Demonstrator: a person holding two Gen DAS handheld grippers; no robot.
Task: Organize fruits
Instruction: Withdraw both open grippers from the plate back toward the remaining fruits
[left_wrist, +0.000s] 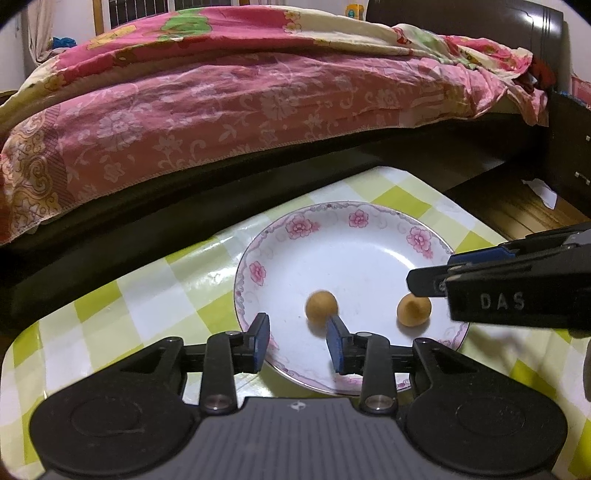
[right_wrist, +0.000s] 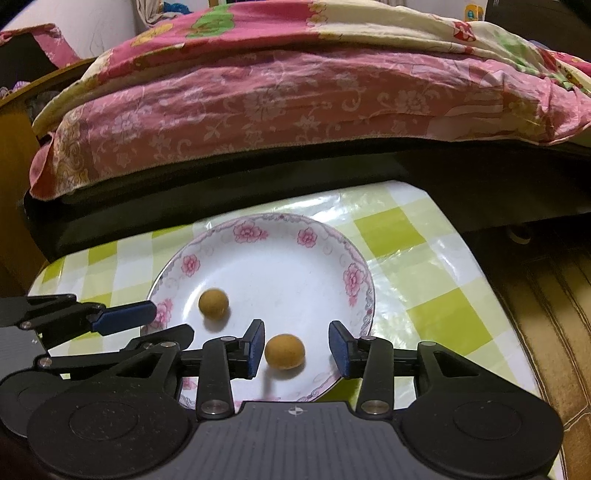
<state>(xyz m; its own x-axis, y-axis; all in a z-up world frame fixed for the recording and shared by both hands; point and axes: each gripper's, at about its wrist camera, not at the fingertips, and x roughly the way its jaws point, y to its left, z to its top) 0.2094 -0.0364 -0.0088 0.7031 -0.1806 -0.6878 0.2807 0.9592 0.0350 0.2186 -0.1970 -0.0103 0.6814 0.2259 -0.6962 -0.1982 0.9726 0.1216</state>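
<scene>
A white plate (left_wrist: 369, 236) with pink flowers on its rim sits on the checked table; it also shows in the right wrist view (right_wrist: 280, 229). Two small round tan fruits lie in it. My left gripper (left_wrist: 297, 341) is open over the plate's near rim, with one fruit (left_wrist: 321, 305) just beyond its right finger. My right gripper (right_wrist: 297, 349) is open, and the other fruit (right_wrist: 284, 351) lies between its fingers, apart from both pads. The first fruit (right_wrist: 213, 303) lies to its left. The right gripper (left_wrist: 517, 288) reaches in from the right in the left wrist view, above the second fruit (left_wrist: 413, 309).
The table (right_wrist: 424, 280) has a green and white checked cover; its far edge meets a dark bed frame (right_wrist: 258, 192). A pink floral quilt (left_wrist: 221, 110) hangs over the bed. Wooden floor (right_wrist: 546, 302) lies to the right of the table.
</scene>
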